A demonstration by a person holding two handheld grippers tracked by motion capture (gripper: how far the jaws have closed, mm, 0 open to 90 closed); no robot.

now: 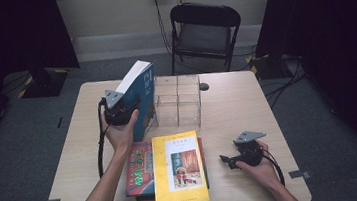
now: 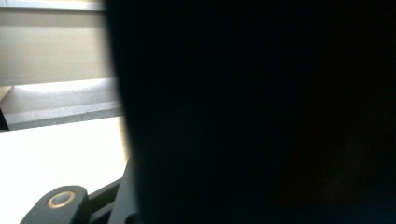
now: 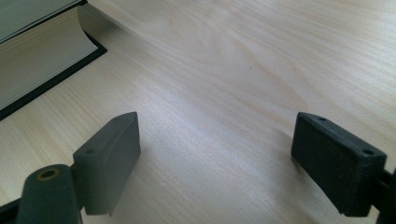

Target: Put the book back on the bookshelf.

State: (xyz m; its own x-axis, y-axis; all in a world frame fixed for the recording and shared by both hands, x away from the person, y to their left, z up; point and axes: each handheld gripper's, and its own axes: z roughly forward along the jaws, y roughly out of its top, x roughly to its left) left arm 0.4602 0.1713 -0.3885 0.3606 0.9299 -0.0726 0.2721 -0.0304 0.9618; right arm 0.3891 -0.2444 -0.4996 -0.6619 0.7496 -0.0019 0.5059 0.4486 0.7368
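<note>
High view shows the blue book (image 1: 142,97) you are handling: it stands tilted on its lower edge at the left of the clear acrylic organiser (image 1: 177,100), its top leaning away from the compartments and its white page block facing up and left. Your left hand-held gripper (image 1: 126,107) is clamped on the book's cover, jaws closed across its thickness; in the left gripper view the dark cover (image 2: 261,112) sits right against the lens, which fits so close a grip. Holding it low on the cover probably gives you control of the tilt, so you can stand the book up and slide it into a slot or against the organiser's wall.

Just in front of it lies a yellow book (image 1: 179,169), flat on top of a red book (image 1: 140,168), both near your edge of the desk (image 1: 249,118) within easy reach, likely waiting their turn.

Your right hand-held gripper (image 1: 227,159) rests on the desk to the right of that stack, well apart from the blue book. Its jaws stand wide with nothing but bare wood between them, and the page edges of a book (image 3: 37,70) lie off to one side.
</note>
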